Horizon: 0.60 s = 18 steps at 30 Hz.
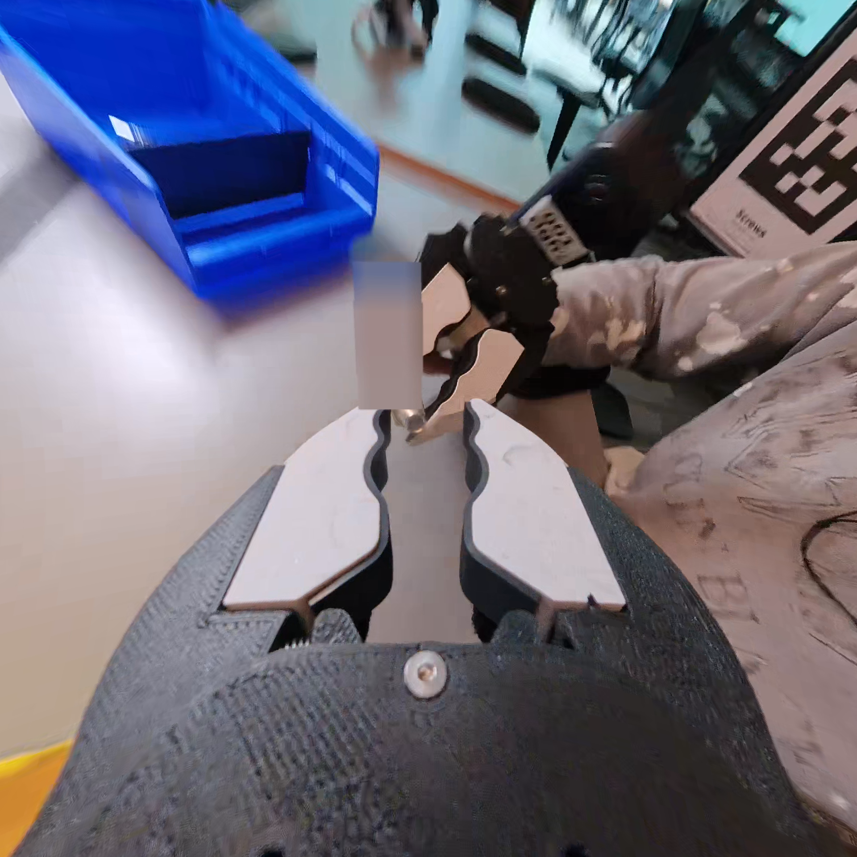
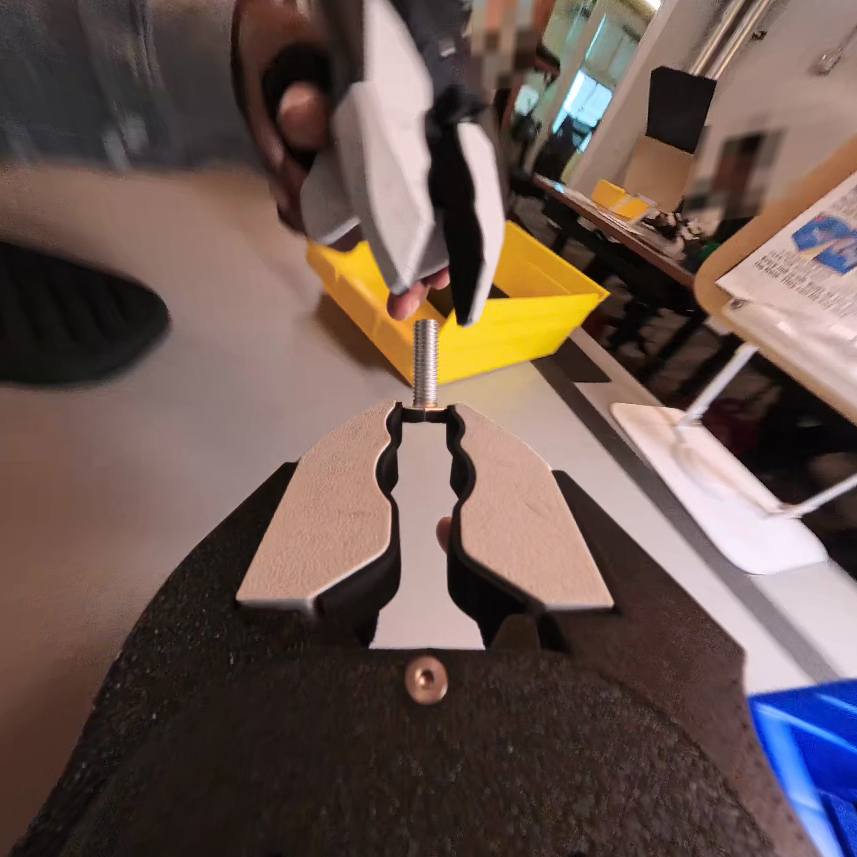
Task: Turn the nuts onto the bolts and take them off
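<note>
Silver threaded steel bolt [image 2: 425, 361] stands pinched by its head in our right gripper [image 2: 424, 414], near the yellow plastic bin [image 2: 524, 324]; our left gripper [image 1: 424, 424] hangs spread, apparently empty. Any tilt risks cross-threading a nut

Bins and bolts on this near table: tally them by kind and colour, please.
Blue bin: 1
Yellow bin: 1
Bolt, clamped upright in the right gripper: 1
Total: 3
</note>
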Motion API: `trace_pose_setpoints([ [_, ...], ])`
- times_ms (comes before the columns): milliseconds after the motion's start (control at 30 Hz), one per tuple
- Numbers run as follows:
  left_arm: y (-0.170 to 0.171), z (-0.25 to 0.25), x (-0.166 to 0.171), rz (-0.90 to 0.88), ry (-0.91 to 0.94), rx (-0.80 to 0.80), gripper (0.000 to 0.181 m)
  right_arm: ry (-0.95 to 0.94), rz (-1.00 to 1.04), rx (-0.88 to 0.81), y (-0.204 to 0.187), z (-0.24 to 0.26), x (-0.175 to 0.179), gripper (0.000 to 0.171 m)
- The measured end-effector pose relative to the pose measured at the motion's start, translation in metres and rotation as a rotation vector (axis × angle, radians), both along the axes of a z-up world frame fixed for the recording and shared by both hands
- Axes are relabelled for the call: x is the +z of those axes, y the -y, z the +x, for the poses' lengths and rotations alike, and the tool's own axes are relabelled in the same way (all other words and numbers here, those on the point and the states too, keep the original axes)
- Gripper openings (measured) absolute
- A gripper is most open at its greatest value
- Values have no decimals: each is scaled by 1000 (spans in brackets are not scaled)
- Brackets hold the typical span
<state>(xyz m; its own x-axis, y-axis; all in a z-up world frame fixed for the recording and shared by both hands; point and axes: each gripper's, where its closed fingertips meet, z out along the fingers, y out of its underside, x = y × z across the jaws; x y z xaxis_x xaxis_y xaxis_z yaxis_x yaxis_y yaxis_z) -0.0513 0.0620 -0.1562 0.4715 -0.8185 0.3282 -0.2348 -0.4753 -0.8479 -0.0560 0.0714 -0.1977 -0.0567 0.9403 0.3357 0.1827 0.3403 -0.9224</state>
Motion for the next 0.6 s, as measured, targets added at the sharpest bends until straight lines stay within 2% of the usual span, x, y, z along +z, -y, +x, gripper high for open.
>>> trace_pose_setpoints([
  [100, -2, 6, 19, 222, 61, 24, 33, -164, -266, 129, 4, 11, 27, 18],
  [200, -1, 21, 34, 315, 141, 2, 33, -280, -435, 234, 9, 20, 50, 18],
  [300, 2, 36, 38, 345, 182, -49, 28, -312, -473, 283, 17, 25, 58, 18],
  [400, 3, 43, 34, 414, 139, -67, 12, -295, -457, 290, 22, 27, 53, 18],
  [600, 4, 40, 16, 432, 30, -78, 10, -208, -413, 277, 21, 22, 34, 18],
])
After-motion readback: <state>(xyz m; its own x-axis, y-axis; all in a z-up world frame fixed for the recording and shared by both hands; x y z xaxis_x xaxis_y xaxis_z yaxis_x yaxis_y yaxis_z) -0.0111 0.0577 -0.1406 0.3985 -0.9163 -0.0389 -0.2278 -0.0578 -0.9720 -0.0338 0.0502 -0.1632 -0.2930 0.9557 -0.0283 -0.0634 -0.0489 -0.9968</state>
